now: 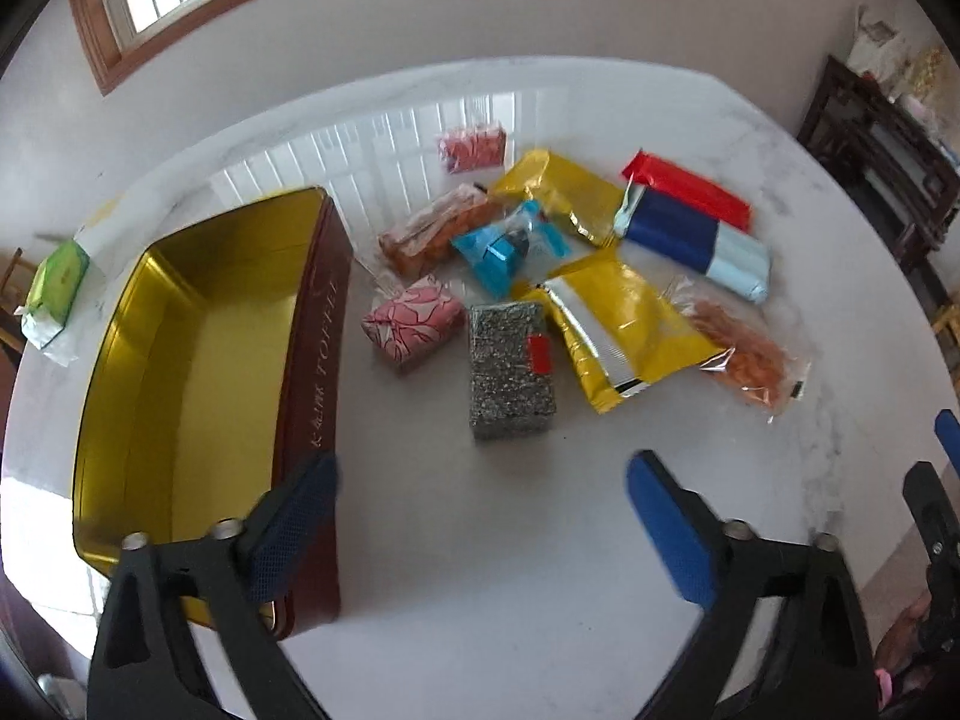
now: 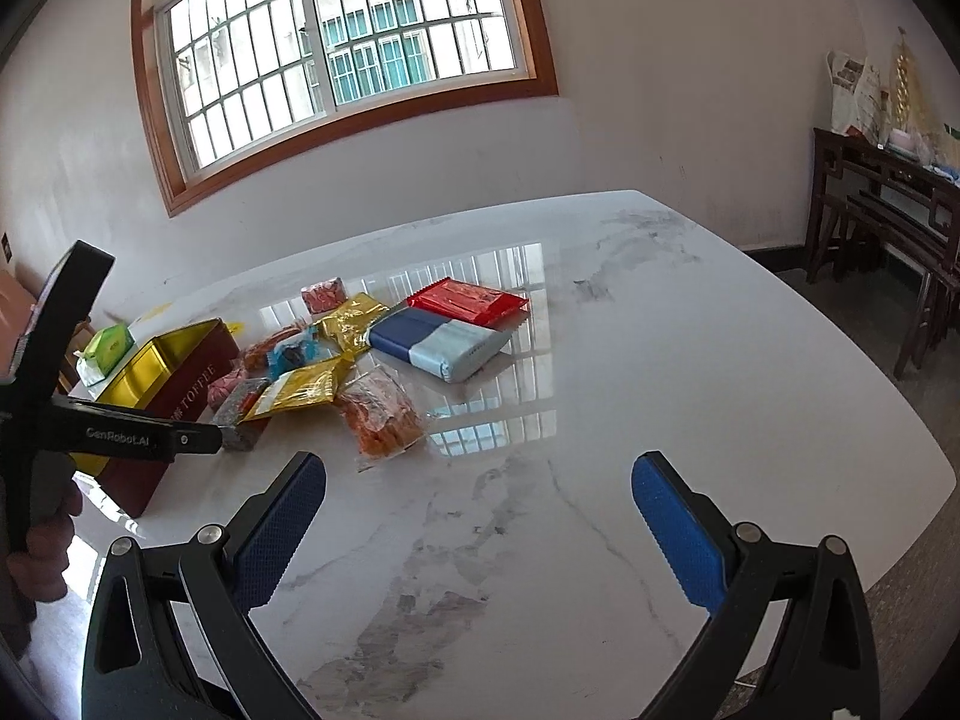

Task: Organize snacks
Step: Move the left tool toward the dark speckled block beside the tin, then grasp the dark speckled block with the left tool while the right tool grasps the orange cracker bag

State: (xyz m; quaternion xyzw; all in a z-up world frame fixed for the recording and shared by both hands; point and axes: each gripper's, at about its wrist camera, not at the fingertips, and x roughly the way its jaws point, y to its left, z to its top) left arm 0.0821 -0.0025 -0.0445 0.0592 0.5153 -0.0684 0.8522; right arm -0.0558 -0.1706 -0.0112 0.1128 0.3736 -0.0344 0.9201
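Left gripper [image 1: 480, 516] tilted steeply down, jaws wide apart, nothing between the blue textured pads [image 1: 672, 534]. Right gripper [image 2: 477, 516] angled down less steeply, jaws also spread wide, nothing between them. In the right wrist view, a hand [image 2: 42, 546] grips the left gripper's black handle at far left.

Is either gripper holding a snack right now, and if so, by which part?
Nothing is held: left gripper and right gripper both stand open over bare table.
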